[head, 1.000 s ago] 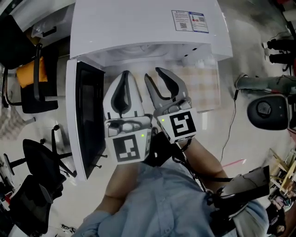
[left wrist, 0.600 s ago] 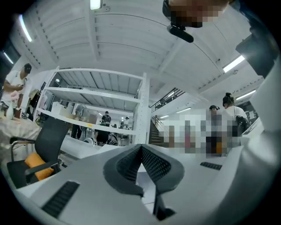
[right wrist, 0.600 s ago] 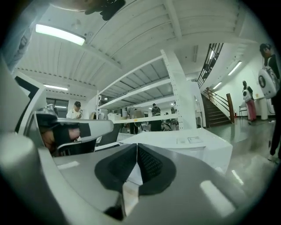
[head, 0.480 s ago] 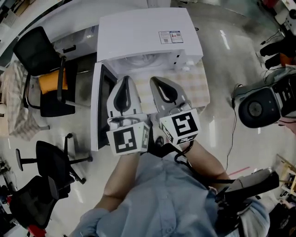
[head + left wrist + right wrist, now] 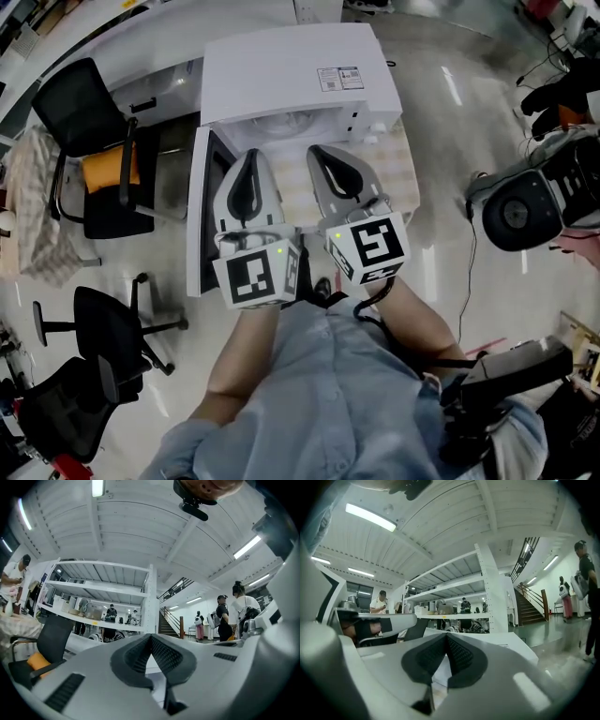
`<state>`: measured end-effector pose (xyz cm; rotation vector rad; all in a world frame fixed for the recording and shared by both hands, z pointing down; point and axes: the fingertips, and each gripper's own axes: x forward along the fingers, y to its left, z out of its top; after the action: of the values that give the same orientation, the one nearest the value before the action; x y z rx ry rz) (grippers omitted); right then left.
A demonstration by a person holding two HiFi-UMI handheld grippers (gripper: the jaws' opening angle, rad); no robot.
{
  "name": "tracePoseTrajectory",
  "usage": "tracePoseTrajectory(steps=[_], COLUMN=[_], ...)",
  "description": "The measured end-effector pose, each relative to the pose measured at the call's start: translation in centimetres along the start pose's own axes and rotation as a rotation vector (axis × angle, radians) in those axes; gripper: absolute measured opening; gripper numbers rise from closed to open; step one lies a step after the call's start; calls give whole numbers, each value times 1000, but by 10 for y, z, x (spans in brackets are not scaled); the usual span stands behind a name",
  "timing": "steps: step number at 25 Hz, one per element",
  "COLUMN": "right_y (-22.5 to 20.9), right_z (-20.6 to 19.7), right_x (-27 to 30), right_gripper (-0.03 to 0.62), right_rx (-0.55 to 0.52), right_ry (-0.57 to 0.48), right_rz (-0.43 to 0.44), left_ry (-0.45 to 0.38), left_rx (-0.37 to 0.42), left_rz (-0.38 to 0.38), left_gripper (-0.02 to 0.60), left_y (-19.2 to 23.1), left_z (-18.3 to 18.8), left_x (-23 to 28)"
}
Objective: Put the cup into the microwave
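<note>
The white microwave [image 5: 281,66] stands below me on a checked cloth [image 5: 398,178], its dark-windowed door [image 5: 202,220] swung open to the left. I see no cup in any view; the grippers and the top panel hide most of the oven's cavity. My left gripper [image 5: 251,156] [image 5: 151,637] is shut with nothing between its pads. Beside it my right gripper [image 5: 319,150] [image 5: 446,635] is also shut and empty. Both are held level, side by side, above the oven's open front.
A black chair with an orange cushion [image 5: 94,159] stands left of the microwave, and another black chair [image 5: 103,328] nearer me. A round black-and-grey machine [image 5: 516,211] sits on the floor at the right. Shelving and several people show far off in both gripper views.
My right gripper's jaws, wide apart a second ago, have shut on nothing. Both grippers have risen, and the microwave now looks smaller and farther below.
</note>
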<state>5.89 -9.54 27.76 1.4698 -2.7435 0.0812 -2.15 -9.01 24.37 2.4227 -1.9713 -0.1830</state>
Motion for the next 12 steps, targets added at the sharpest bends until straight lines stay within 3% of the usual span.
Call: tracePoseTrajectory(steps=[12], right_y=[4], right_z=[0], right_x=[4], right_gripper=[0], right_rx=[2], right_ry=[3], right_rz=[3], left_ry=[12], left_rx=[-4], left_rz=[-12], left_gripper=[6], left_y=[1], left_z=[0], left_x=[4])
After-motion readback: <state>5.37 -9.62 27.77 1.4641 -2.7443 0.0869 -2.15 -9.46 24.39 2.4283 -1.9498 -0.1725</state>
